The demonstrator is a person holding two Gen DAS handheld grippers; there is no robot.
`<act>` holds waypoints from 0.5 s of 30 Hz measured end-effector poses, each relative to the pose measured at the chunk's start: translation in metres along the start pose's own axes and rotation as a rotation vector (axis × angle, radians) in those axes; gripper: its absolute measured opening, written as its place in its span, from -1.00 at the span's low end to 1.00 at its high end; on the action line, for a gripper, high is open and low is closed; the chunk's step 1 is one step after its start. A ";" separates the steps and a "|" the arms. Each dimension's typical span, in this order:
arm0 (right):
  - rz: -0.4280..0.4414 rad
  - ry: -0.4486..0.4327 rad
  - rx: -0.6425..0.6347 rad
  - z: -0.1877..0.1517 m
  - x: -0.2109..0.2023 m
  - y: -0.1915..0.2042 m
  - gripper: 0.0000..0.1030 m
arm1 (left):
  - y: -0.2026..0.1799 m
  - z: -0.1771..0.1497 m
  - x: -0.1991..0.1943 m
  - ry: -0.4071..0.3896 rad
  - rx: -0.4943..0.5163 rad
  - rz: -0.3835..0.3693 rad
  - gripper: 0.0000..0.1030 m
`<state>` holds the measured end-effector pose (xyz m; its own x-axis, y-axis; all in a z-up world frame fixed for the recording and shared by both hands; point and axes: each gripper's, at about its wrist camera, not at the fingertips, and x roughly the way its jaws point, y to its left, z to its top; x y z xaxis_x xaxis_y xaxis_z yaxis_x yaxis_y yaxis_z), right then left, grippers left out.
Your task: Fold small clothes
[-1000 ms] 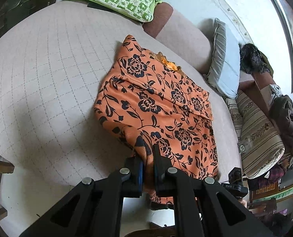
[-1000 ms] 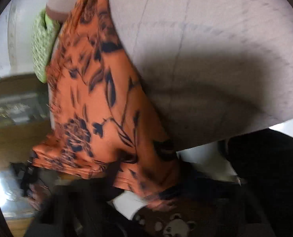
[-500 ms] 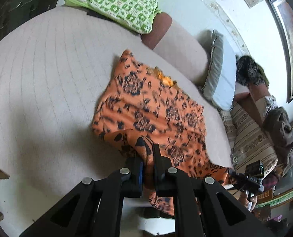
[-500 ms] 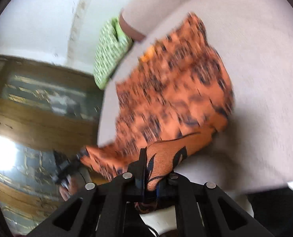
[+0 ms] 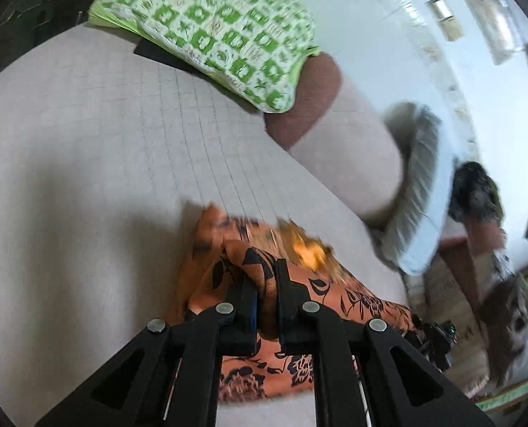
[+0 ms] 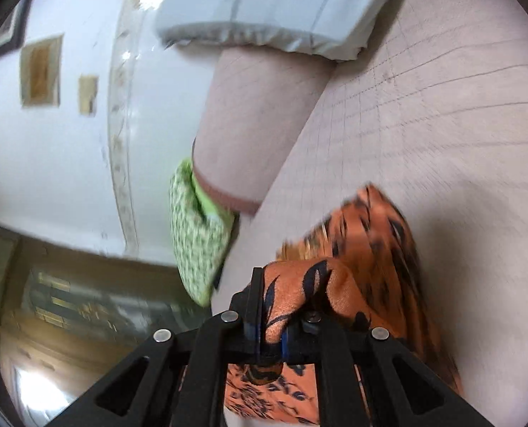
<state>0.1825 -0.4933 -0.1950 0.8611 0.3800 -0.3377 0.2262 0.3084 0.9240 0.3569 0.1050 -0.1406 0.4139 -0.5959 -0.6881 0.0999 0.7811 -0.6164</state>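
Left wrist view: the left gripper [image 5: 265,284] has its jaws clamped on a raised fold of the orange floral garment [image 5: 335,299], black flowers on orange cloth. The pinched fold bulges up just ahead of the jaws, and the rest of the cloth spreads below and to the right of them over the quilted beige mattress [image 5: 86,178]. Just beyond the jaw tips a yellow-orange frill [image 5: 308,249] pokes out of the bunched fabric, blurred. Far ahead of the jaws lies a green-and-white checked pillow [image 5: 210,32], resting against a brown-ended bolster [image 5: 321,106]. To the right of the jaws stands a pale blue-grey pillow [image 5: 420,220], blurred, and beyond it a dark furry heap [image 5: 474,188] that cannot be identified.

Right wrist view: the right gripper [image 6: 269,306] is likewise closed on the same garment [image 6: 370,249], a fold of it squeezed between the jaws and draped over the right one. The bulk of the cloth lies ahead and to the right of the jaws on the mattress [image 6: 459,124]. Left of the jaws sits the checked pillow [image 6: 193,235], touching the bolster [image 6: 257,124]; far ahead is the blue-grey pillow [image 6: 274,3].
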 end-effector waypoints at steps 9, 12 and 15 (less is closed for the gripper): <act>-0.003 0.062 0.213 0.056 0.076 -0.074 -0.73 | 0.041 0.035 0.110 -0.038 -0.149 0.070 -0.59; 0.034 0.049 0.225 0.066 0.066 -0.083 -0.67 | 0.052 0.023 0.086 -0.167 -0.211 0.033 -0.39; 0.111 0.024 0.268 0.068 0.048 -0.087 0.13 | 0.049 0.001 0.043 -0.330 -0.243 0.102 -0.09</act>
<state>0.2348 -0.5615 -0.2791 0.8769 0.4202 -0.2332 0.2462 0.0239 0.9689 0.3806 0.1180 -0.2004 0.6819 -0.3958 -0.6152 -0.1566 0.7425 -0.6513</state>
